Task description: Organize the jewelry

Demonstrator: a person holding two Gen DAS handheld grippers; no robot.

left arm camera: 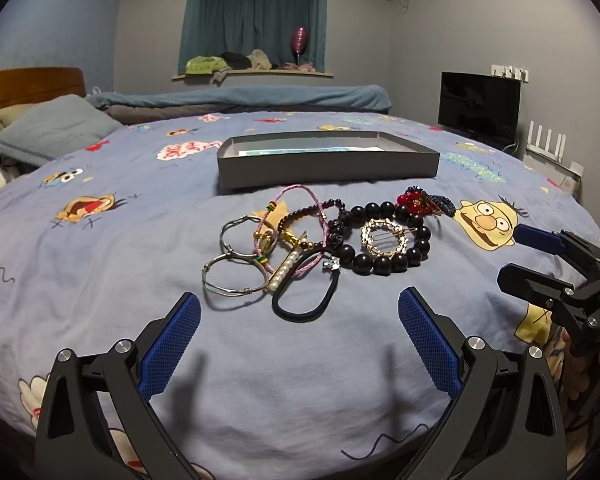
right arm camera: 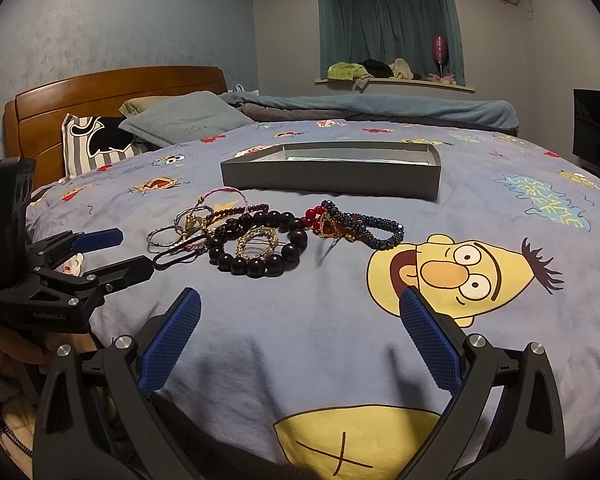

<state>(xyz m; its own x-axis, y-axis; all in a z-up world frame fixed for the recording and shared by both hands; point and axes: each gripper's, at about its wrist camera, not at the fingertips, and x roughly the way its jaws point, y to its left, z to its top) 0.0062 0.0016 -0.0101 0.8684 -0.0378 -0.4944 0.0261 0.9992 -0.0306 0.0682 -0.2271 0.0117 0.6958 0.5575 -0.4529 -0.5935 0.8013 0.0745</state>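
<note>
A pile of jewelry lies on the blue cartoon bedsheet: silver bangles (left arm camera: 236, 268), a black hair tie (left arm camera: 304, 300), a large black bead bracelet (left arm camera: 384, 260), a gold ring brooch (left arm camera: 384, 236), a pink cord bracelet (left arm camera: 296, 216), a red bead piece (left arm camera: 412, 198). A grey open box (left arm camera: 328, 160) sits behind the pile. My left gripper (left arm camera: 300, 308) is open, just short of the hair tie. My right gripper (right arm camera: 300, 308) is open, short of the black bead bracelet (right arm camera: 256, 256). The box also shows in the right wrist view (right arm camera: 332, 176).
Pillows (right arm camera: 188, 120) and a wooden headboard (right arm camera: 100, 92) are at the left. A folded blue blanket (left arm camera: 240, 98) lies along the far edge of the bed. A TV (left arm camera: 478, 106) stands at the right. The right gripper shows in the left wrist view (left arm camera: 540, 256).
</note>
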